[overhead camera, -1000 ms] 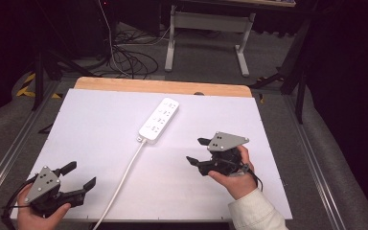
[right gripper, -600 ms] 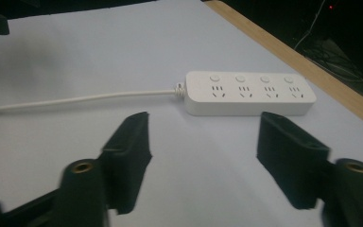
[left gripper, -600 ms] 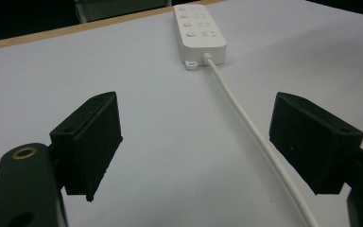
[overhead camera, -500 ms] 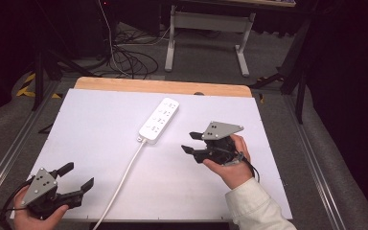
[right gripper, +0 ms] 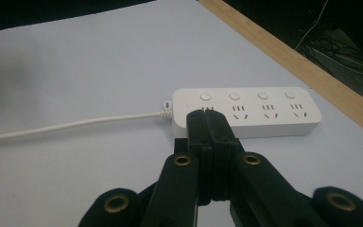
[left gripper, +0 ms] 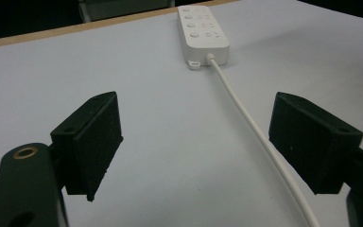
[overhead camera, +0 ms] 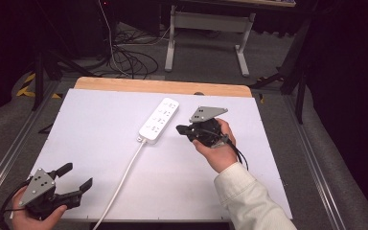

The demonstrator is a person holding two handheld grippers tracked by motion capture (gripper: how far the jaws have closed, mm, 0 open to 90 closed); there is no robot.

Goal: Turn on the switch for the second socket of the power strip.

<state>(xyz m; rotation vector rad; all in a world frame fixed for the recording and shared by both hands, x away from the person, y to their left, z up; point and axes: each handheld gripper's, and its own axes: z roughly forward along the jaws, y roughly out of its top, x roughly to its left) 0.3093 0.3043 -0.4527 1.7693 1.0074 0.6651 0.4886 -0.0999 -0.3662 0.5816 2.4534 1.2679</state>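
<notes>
Your right gripper [overhead camera: 180, 129] has just been closing and is now clenched on nothing, tips just short of the white power strip [overhead camera: 159, 120] at table centre, toward 12 o'clock. Your left gripper [overhead camera: 76, 177] sits at 7 o'clock, jaws released. The cord [overhead camera: 124, 179] runs toward 6 o'clock. No legible writing on the strip.

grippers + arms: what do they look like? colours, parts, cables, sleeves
Both the left gripper and the right gripper are black, two-jawed, with flat blocky pads, brass-coloured pivot rivets, a grey three-cornered top plate with small holes, and a black trailing cable. White sleeve on the right arm.
</notes>
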